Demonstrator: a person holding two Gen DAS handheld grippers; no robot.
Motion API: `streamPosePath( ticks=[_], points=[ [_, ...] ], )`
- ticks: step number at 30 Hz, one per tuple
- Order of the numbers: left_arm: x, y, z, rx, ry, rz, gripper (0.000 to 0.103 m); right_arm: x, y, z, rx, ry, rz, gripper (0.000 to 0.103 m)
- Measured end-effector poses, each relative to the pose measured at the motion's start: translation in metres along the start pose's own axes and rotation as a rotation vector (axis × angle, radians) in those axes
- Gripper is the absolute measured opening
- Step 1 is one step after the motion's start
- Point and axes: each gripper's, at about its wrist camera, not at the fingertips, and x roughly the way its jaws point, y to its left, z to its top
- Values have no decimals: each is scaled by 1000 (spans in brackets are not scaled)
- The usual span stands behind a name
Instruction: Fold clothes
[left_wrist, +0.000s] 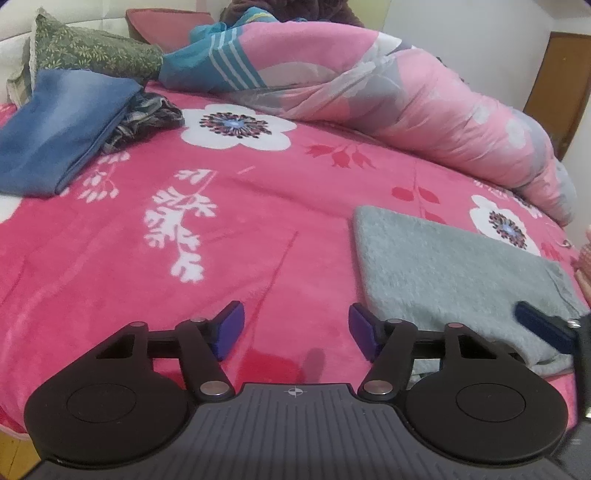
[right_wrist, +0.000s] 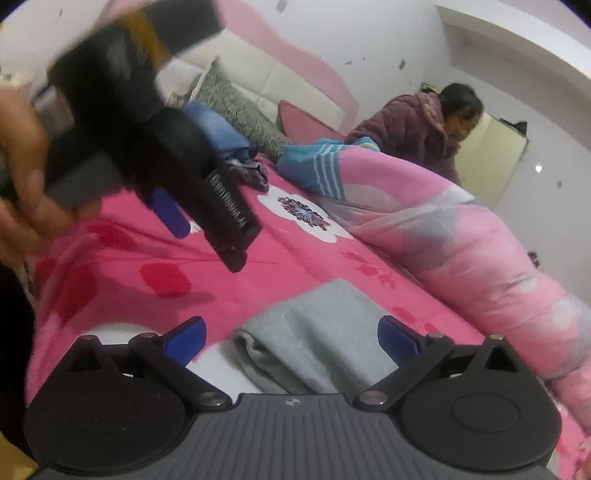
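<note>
A folded grey garment (left_wrist: 461, 277) lies flat on the pink flowered bedspread (left_wrist: 258, 229), right of my left gripper (left_wrist: 295, 328). That gripper is open over bare bedspread, holding nothing. In the right wrist view the grey garment (right_wrist: 317, 332) sits ahead of and between the spread fingers of my right gripper (right_wrist: 291, 339), which is open. Whether the fingers touch the cloth I cannot tell. My left gripper (right_wrist: 208, 245) hangs blurred at upper left in a hand (right_wrist: 22, 184). One blue fingertip (left_wrist: 543, 325) of the right gripper shows over the garment's near corner.
Folded blue jeans (left_wrist: 62, 125) and a dark checked garment (left_wrist: 144, 118) lie at the far left beside a green pillow (left_wrist: 92, 51). A rolled pink quilt (left_wrist: 424, 99) runs along the far side. A person in a purple jacket (right_wrist: 413, 125) is behind it.
</note>
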Motion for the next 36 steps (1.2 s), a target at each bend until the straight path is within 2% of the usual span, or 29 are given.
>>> streamPosePath(
  ticks=[1, 4, 6, 8, 10, 12, 15, 17, 20, 21, 22, 26, 32, 34, 36],
  points=[
    [-1, 1, 1, -3, -2, -1, 61, 5, 8, 3, -34, 0, 1, 101],
    [-3, 3, 3, -11, -5, -7, 59, 26, 16, 4, -20, 59, 19, 100],
    [-5, 4, 5, -8, -10, -9, 58, 38, 19, -3, -49, 104, -52, 97],
    [-7, 5, 6, 1, -22, -4, 58, 37, 12, -9, -15, 116, -100, 95],
    [-6, 6, 9, 2, -23, -7, 58, 36, 1, -16, 30, 142, -117, 93],
    [-2, 7, 14, -8, -16, -17, 58, 35, 0, -18, 1, 138, -123, 93],
    [13, 4, 26, -35, 42, -102, 59, 44, 7, -18, -63, 141, -144, 89],
    [28, 0, 33, -64, 94, -164, 60, 50, 7, -18, -42, 147, -145, 82],
    [53, -6, 46, -126, 170, -259, 60, 54, 5, -20, 16, 152, -148, 53],
    [62, -8, 50, -146, 196, -291, 61, 53, 3, -21, 36, 155, -166, 39],
    [68, -12, 53, -149, 211, -318, 61, 52, -1, -21, 66, 147, -171, 33],
    [98, -28, 67, -183, 284, -378, 62, 41, -24, -17, 227, 115, -147, 29],
    [135, -44, 79, -240, 342, -328, 62, 29, -46, -19, 380, 77, -107, 28],
    [144, -48, 80, -248, 355, -326, 58, 25, -50, -20, 409, 67, -98, 28],
    [149, -52, 80, -244, 357, -320, 44, 21, -56, -22, 435, 53, -91, 28]
  ],
)
